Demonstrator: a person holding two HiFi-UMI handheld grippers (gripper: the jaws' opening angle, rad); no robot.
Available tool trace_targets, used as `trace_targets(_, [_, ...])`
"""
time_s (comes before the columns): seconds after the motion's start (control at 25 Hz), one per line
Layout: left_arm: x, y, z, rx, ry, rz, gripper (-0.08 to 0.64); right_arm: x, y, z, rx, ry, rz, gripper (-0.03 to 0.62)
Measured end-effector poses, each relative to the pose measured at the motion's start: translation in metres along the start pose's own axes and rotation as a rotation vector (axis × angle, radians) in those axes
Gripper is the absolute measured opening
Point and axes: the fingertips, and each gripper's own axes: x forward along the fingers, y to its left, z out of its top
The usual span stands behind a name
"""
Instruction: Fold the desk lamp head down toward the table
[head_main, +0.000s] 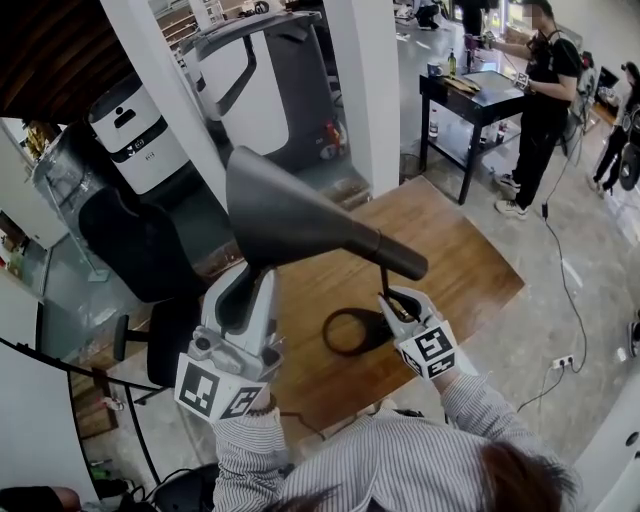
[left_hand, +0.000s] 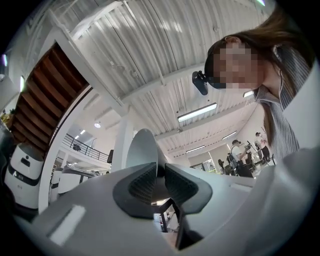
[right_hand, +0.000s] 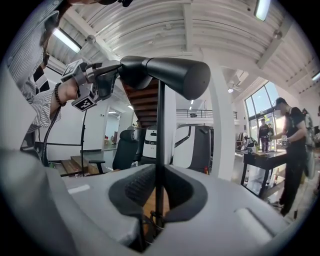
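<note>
The black desk lamp head (head_main: 290, 215) is shown held roughly level above the wooden tabletop (head_main: 450, 250), on which the ring base (head_main: 350, 330) rests. Its wide rim is pinched by the left hand-held gripper (left_hand: 159, 172), the jaws being nearly together. The thin upright stem (right_hand: 159, 130) is clamped between the narrowly parted jaws of the right hand-held gripper (right_hand: 159, 187).
</note>
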Motion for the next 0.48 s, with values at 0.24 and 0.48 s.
trace_targets(0.24, [-0.002, 0.003, -0.004, -0.033, 0.003, -0.022, 0.054, 0.001, 0.000, -0.001, 0.013, 0.001, 0.022, 0.046])
trace_targets(0.48, [-0.015, 0.008, -0.021, -0.079, 0.035, 0.003, 0.049, 0.001, -0.001, 0.001, 0.008, 0.007, 0.039, 0.046])
